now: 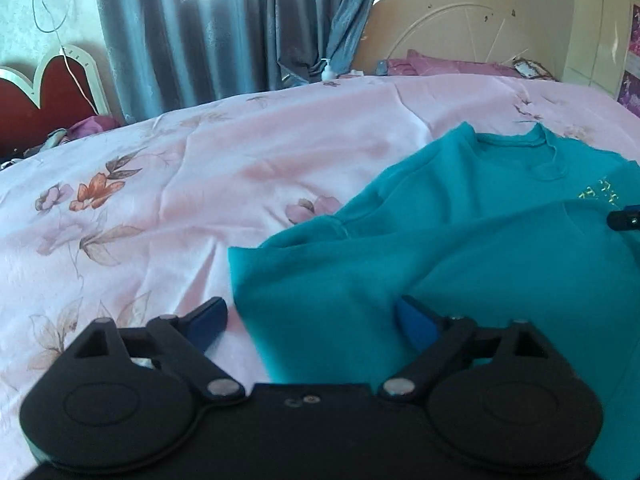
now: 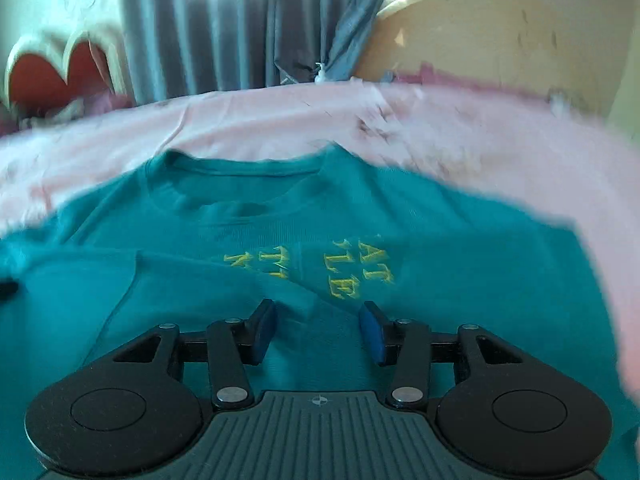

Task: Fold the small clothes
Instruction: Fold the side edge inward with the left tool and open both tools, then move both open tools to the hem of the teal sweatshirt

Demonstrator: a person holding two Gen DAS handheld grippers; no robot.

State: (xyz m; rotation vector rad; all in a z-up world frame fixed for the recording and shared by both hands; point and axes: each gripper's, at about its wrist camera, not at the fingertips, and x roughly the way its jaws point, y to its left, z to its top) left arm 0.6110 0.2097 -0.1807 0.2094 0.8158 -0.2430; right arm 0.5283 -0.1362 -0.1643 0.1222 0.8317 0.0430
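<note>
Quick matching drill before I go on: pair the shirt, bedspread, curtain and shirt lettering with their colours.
1 shirt
2 bedspread
3 curtain
4 lettering

a pink with flowers
b yellow
c teal
d grey-blue

Pairs: 1-c, 2-a, 3-d, 4-b

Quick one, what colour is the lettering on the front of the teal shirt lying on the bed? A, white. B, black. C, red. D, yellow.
D: the right wrist view shows yellow letters across the chest of the teal shirt.
</note>
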